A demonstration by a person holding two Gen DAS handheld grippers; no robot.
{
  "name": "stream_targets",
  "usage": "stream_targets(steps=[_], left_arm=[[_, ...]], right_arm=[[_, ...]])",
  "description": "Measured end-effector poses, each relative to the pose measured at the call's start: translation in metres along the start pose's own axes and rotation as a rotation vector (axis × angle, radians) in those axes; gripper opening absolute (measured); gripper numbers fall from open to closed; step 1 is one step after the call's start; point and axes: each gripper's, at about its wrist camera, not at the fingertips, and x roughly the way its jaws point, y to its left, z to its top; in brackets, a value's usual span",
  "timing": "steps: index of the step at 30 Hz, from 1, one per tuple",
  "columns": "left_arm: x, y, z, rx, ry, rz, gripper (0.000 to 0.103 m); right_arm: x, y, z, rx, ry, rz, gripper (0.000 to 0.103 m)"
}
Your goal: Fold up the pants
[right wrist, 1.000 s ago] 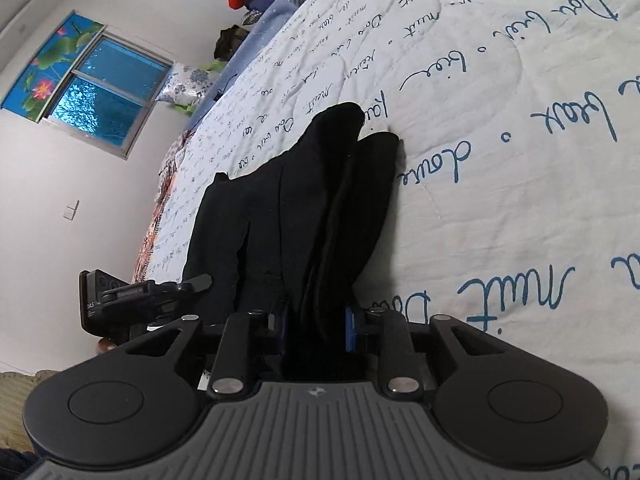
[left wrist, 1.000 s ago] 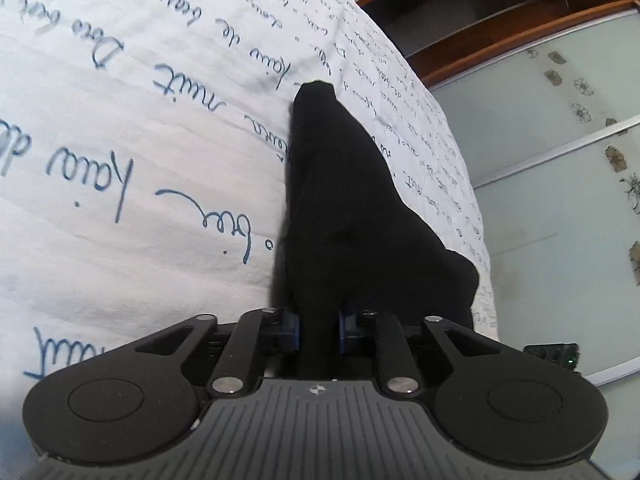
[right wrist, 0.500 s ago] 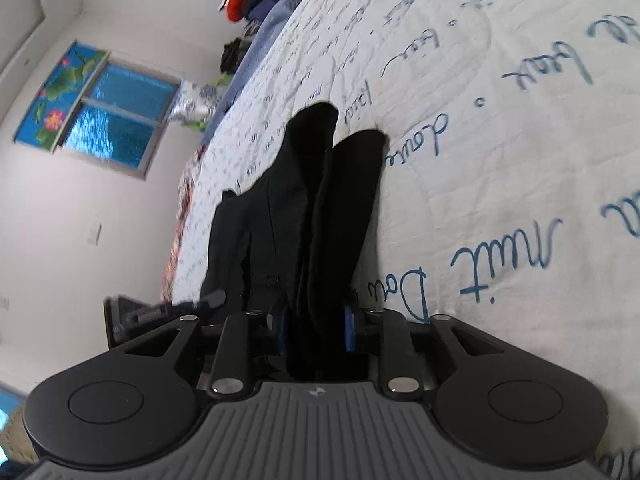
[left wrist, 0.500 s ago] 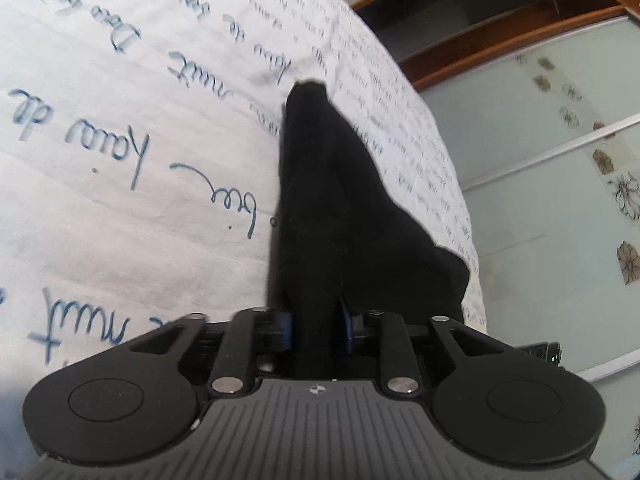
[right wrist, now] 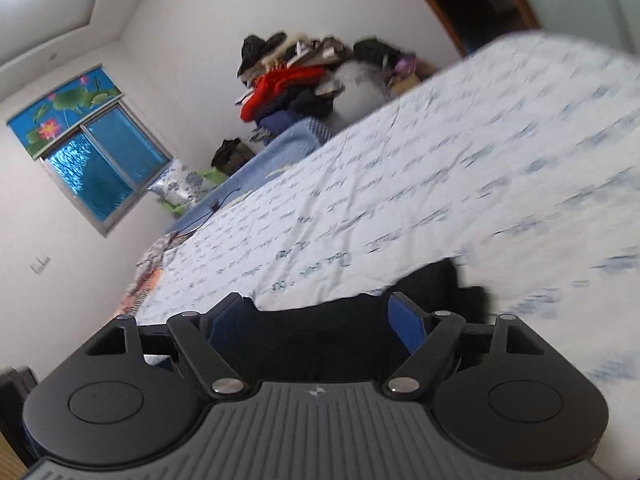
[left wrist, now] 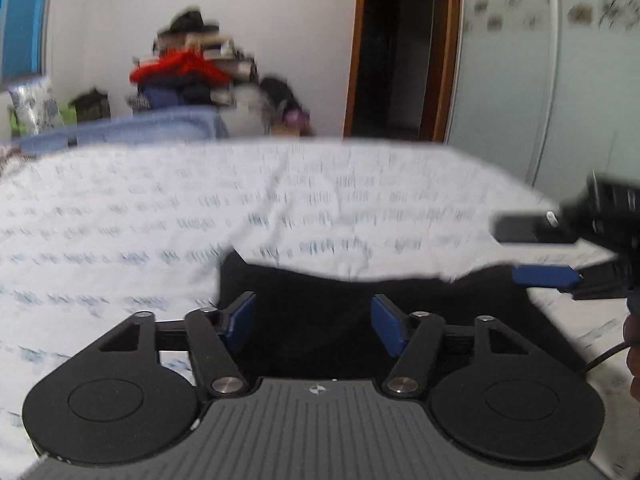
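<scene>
Showing only leftward: right gripper point(left wrist: 560, 256) beside pants point(left wrist: 312, 300).

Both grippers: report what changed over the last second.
The left gripper and right gripper have both opened and let go of the black pants, which they were clamping a second ago. Both views swung up toward the far wall. The pants remain on the printed bedspread.
</scene>
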Motion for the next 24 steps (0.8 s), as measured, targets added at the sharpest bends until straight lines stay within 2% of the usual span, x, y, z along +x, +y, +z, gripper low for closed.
stream_targets(steps=[1,3,5,7,10,14,18,21,24], left_arm=[[0.013,0.001,-0.001,-0.015,0.053,0.021,0.064],[0.036,0.007,-0.007,-0.054,0.135,0.015,0.067],[0.038,0.017,-0.018,-0.067,0.116,-0.009,0.07],[0.038,0.017,-0.021,-0.046,0.108,-0.012,0.07],[0.037,0.011,-0.025,-0.029,0.094,0.002,0.072],[0.017,0.015,-0.019,-0.065,0.117,0.002,0.076],[-0.002,0.011,-0.025,-0.031,0.109,-0.003,0.083],[-0.003,0.006,-0.034,-0.005,0.108,-0.008,0.087],[0.0,0.003,-0.04,0.005,0.089,-0.001,0.089]], right_arm=[[0.014,-0.005,0.002,0.023,0.038,-0.002,0.08],[0.033,-0.011,-0.001,0.019,0.063,-0.052,0.079],[0.041,-0.02,-0.009,-0.022,0.094,-0.062,0.079],[0.035,-0.029,-0.014,-0.029,0.076,-0.017,0.078],[0.031,-0.032,-0.019,-0.058,0.06,0.003,0.078],[0.01,-0.007,-0.02,-0.085,0.021,-0.088,0.079],[-0.034,0.009,-0.049,-0.141,-0.015,-0.06,0.081],[-0.042,-0.004,-0.077,-0.109,0.027,-0.07,0.083],[-0.046,-0.012,-0.095,-0.146,-0.041,-0.035,0.083]])
